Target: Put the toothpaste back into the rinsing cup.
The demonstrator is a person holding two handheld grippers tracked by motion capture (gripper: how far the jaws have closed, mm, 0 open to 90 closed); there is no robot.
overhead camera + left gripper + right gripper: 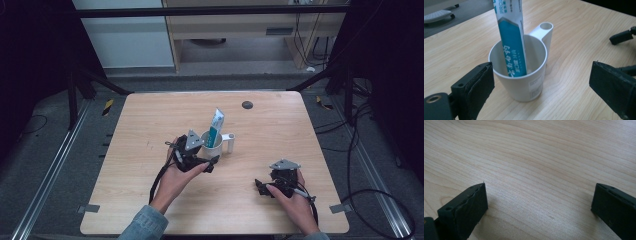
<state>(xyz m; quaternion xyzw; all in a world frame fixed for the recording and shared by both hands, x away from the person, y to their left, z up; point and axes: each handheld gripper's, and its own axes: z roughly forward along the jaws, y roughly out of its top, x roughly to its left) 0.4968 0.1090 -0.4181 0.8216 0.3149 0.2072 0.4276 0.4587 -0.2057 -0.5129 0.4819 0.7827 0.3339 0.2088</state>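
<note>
Left claw (541, 82) wide open, gripping nothing. Just ahead between the jaws, untouched: white cup (520, 75), upright, blue tube (512, 42) leaning inside, handle on the far side. Bare table (579, 30) beyond, far edge well off. Right claw (539, 207) also gaping, empty, over bare wood, well apart from the cup.

White cup (524, 75) seen upright on table (579, 30), blue-white tube (512, 42) stood inside; left gripper (541, 82) jaws spread wide, nothing gripped.
</note>
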